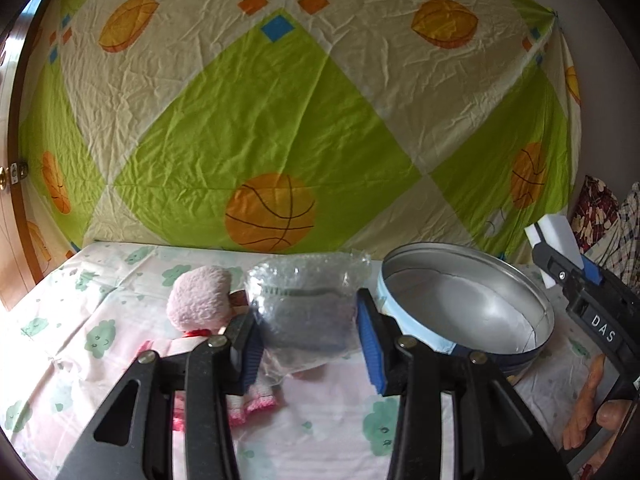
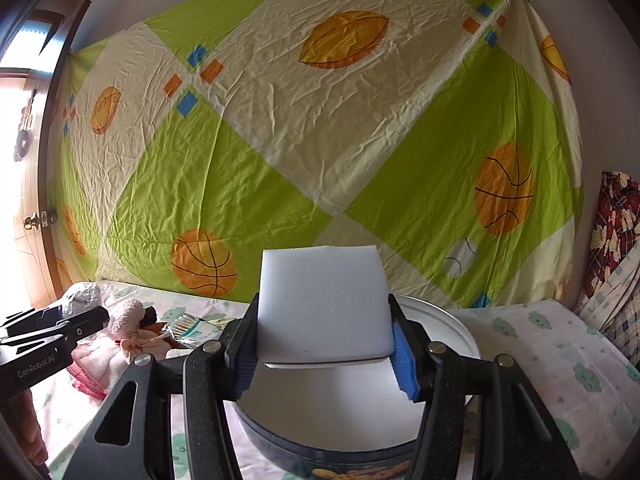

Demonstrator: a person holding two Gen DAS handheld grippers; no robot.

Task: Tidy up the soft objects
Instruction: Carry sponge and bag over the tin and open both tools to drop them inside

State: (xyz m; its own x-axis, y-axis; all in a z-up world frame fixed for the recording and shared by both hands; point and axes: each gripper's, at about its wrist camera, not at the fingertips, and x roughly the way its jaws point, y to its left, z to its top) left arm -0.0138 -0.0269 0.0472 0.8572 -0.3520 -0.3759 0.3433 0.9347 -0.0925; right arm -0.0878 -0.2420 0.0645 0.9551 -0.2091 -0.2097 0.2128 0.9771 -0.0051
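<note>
Your left gripper [image 1: 308,332] pinches a clear bubble-wrap pouch [image 1: 308,300] with something dark grey inside; its long axis runs across, pad to pad, and it is lifted above the bed sheet [image 1: 328,420]. Both blue pads press its sides. No writing readable on it.

Your right gripper [image 2: 324,336] clamps a white foam sponge [image 2: 322,304], broad face tilted up toward the camera, short sides against the pads, held above the round metal tin [image 2: 340,452]. In the left view the sponge [image 1: 554,236] pokes up past that gripper's fingers, beyond the tin's right rim [image 1: 540,300].

Writing: "DAS" on the right gripper's body, left view; "GenRobot.AI" on the left gripper's body, right view.

Just left of the pouch, a pink plush doll [image 1: 200,300] lies on the sheet, partly under your left finger. The tin sits immediately right of the pouch, open and showing a bare silver bottom. A basketball-print sheet [image 1: 280,120] hangs along the bed's far edge.
</note>
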